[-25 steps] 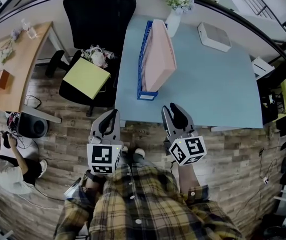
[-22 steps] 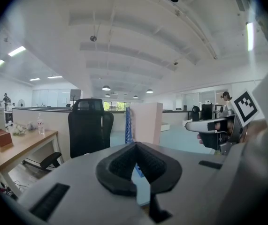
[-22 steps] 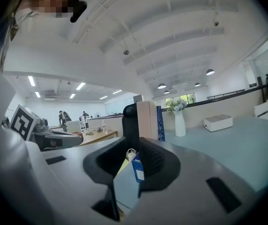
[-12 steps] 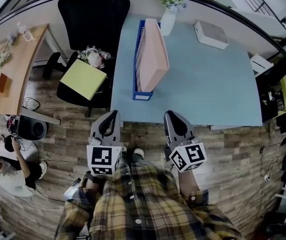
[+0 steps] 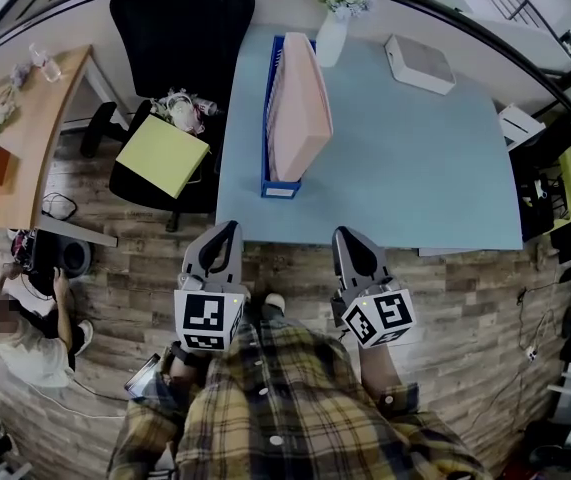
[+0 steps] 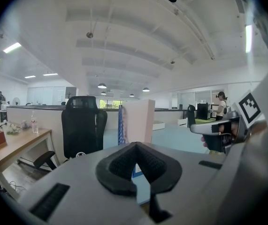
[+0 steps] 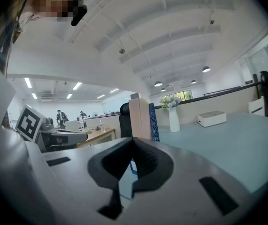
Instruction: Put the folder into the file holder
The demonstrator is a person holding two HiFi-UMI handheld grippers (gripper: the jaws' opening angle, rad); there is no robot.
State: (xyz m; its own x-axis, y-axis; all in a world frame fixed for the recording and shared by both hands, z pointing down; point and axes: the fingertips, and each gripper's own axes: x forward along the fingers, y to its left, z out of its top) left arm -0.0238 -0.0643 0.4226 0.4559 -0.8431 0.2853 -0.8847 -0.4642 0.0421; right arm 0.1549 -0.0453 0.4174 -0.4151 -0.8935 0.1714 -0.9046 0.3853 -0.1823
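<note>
A person in a plaid shirt stands at the near edge of a pale blue table [image 5: 415,168] with a hand-held claw in each hand. Both claws are well short of the work. The left gripper [image 5: 229,228] has its jaws pressed together on nothing. The right gripper [image 5: 345,234] has just drawn its jaws shut, and they too are empty. A pink folder [image 5: 300,103] stands on edge inside the blue file holder [image 5: 269,133] on the table's left side, near a white vase [image 5: 331,40] and well apart from a white box [image 5: 418,64]. A yellow-green folder [image 5: 162,155] lies flat on the seat of a black office chair [image 5: 180,18] just beside the table. Whether the task means that one, or is already met by the pink one, cannot be told from here. If the flat folder is the one to move, it looks light and thin. It is probably stiff enough to hold its shape but likely to bow or fan open if pinched at one loose corner. Its smooth cover may slide between the pads. The surest hold would likely be a firm pinch on a long edge close to the spine. The second claw could steady the opposite edge as the folder is tipped upright for the narrow slot.
</note>
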